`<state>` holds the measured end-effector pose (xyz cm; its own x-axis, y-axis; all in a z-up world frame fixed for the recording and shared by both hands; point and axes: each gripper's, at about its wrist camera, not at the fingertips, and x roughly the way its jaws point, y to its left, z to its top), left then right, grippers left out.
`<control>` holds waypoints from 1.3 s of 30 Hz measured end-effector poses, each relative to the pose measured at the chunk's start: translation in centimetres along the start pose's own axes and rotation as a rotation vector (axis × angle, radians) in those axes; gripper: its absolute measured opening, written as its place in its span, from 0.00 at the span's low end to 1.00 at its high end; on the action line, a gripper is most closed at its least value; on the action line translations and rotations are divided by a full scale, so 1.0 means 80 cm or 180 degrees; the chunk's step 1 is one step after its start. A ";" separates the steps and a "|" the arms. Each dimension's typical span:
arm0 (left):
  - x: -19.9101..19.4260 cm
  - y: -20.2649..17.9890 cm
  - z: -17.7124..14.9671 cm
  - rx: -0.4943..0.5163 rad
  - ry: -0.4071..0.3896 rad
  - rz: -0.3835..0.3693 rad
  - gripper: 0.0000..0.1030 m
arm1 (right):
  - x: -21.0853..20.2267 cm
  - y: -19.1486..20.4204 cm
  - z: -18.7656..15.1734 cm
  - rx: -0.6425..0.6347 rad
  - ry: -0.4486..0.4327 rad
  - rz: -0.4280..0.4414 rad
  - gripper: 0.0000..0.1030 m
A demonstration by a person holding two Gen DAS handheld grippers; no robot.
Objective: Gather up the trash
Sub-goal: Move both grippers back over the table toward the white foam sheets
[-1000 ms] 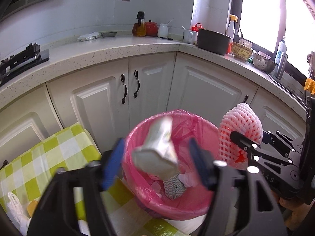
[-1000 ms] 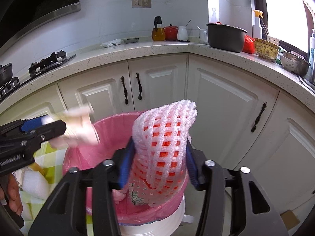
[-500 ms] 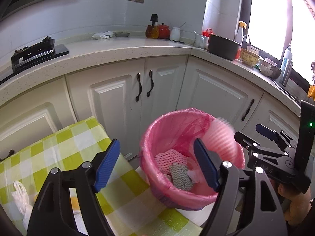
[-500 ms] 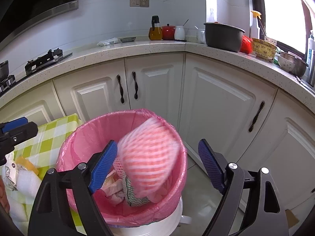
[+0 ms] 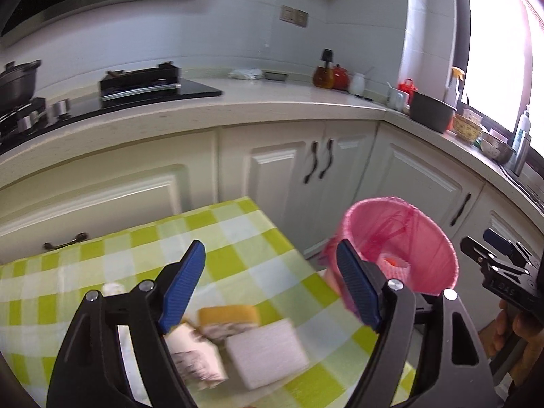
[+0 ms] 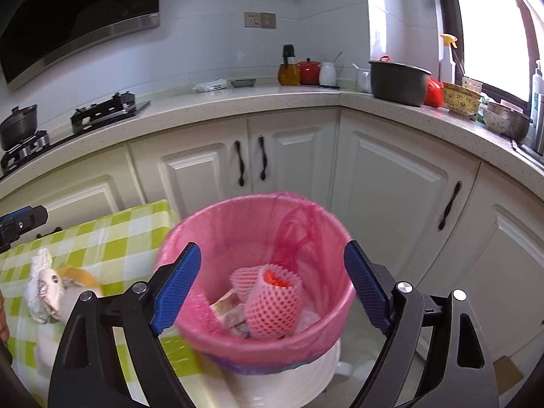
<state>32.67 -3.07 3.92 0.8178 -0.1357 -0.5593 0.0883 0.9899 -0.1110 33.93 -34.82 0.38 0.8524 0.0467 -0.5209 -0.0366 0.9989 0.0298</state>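
Kitchen: left gripper jaws opening, empty, above checked bench; right gripper released over pink-lined bin.

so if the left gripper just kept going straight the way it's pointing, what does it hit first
Probably the green checked tablecloth, just beyond the leftover scraps lying under the left gripper. Its jaws are opening with nothing between them. Depth is hard to judge.

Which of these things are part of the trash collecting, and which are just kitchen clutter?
Part of the job:
- pink-lined bin
- foam fruit net already inside
- white foam block, yellow sponge and crumpled wrapper on the checked tablecloth

Just lying about:
- dark pot
- red jar
- oil bottle
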 end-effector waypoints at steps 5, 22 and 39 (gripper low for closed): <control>-0.041 0.048 -0.024 -0.0088 -0.0032 0.0186 0.76 | -0.021 0.038 -0.022 -0.0056 0.0017 0.0156 0.79; -0.112 0.054 -0.177 0.0095 0.0341 0.0083 0.91 | -0.045 0.114 -0.101 -0.0259 0.0266 0.0438 0.82; -0.054 0.056 -0.226 0.0448 0.0842 0.0091 0.91 | -0.032 0.141 -0.091 -0.0353 0.0322 0.0571 0.82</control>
<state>19.27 1.20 -9.04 0.6462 -0.0956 -0.7572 0.1606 0.9869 0.0125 27.54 -23.62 -4.18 0.7706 0.2184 -0.5987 -0.2445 0.9689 0.0387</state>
